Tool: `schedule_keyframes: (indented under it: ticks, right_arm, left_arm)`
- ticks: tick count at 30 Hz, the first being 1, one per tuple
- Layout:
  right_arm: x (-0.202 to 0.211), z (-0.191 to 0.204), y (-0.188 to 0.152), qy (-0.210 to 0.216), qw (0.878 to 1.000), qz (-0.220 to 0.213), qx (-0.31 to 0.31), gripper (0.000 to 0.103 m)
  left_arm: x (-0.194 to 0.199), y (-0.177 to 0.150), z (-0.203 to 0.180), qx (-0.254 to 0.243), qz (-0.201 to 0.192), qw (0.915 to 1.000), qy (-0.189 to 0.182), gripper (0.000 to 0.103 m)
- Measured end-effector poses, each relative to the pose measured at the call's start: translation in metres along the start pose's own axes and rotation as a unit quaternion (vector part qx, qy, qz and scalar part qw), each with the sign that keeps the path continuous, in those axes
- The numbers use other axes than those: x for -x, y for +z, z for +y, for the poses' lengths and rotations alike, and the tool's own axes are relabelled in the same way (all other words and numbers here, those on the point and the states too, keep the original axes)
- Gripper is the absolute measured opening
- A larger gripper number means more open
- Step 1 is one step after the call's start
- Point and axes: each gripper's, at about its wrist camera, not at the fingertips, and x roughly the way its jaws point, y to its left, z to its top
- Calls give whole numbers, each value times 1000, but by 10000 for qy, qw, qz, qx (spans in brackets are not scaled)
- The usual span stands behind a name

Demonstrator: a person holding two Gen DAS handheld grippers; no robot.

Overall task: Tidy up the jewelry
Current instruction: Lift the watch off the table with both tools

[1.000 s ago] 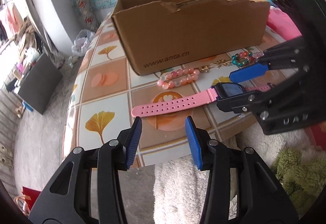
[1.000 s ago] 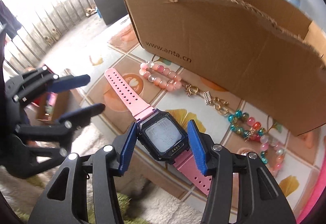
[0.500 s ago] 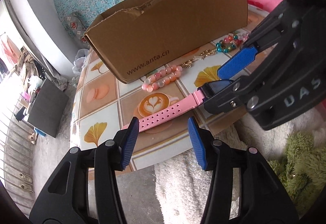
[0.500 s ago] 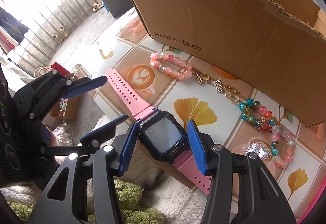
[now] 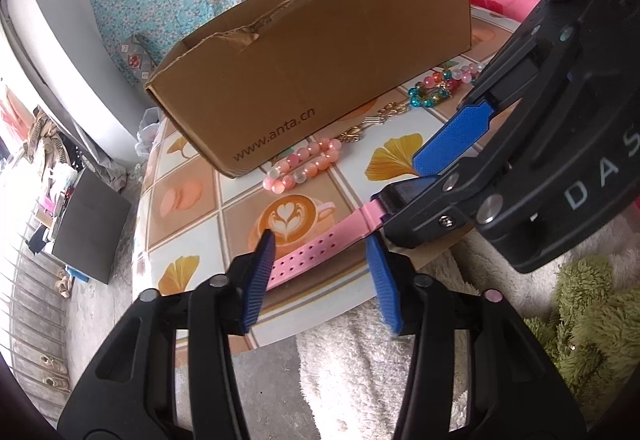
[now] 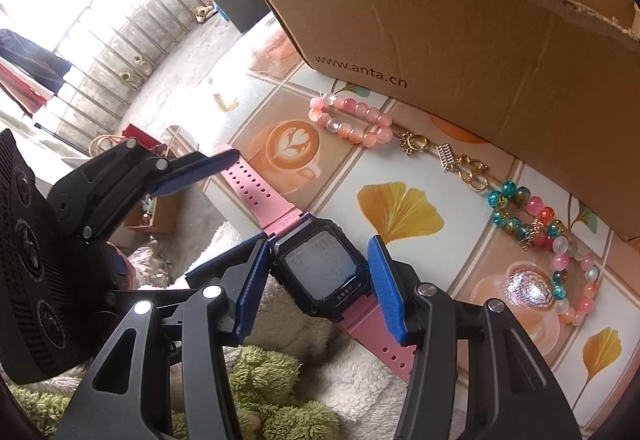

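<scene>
At the edge of a round counter (image 6: 404,208) covered in a tile-print of coffee cups and ginkgo leaves, the right hand-held gripper (image 6: 320,280) is clamped on the dark square case of a pink-strapped digital watch (image 6: 320,270), its blue pads (image 6: 386,290) pressed to either side. The left hand-held gripper (image 5: 322,272) is closing around the watch's perforated free strap end, which lies between its blue pads (image 5: 260,274); whether they touch it yet is hard to tell. Beyond, a brown cardboard box printed "www.anta.cn" (image 5: 320,80) stands on the counter, and along its front lie a pink beaded bracelet (image 6: 352,122), small gold-coloured chain pieces (image 6: 460,164) and a teal, red and pink beaded bracelet (image 6: 524,218).
</scene>
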Motion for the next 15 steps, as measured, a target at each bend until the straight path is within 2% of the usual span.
schedule_keyframes:
  ticks: [1, 4, 8, 11, 15]
  right_arm:
    - [0, -1, 0, 20, 10000, 7, 0, 50]
    - [0, -7, 0, 72, 10000, 7, -5, 50]
    - [1, -13, 0, 161, 9998, -42, -85, 50]
    - [2, -16, -1, 222, 9996, -95, -177, 50]
    - [5, -15, -3, 226, 9994, -182, -202, 50]
  left_arm:
    - [-1, 0, -1, -5, 14, 10000, -22, 41]
    - [-3, 1, -1, 35, 45, 9999, -114, 29]
    - [-4, 2, 4, 236, 112, 9990, -373, 21]
    - [-8, 3, 12, 504, 235, 9961, -682, 20]
    - [-16, 5, 27, 952, 409, 9882, -1126, 20]
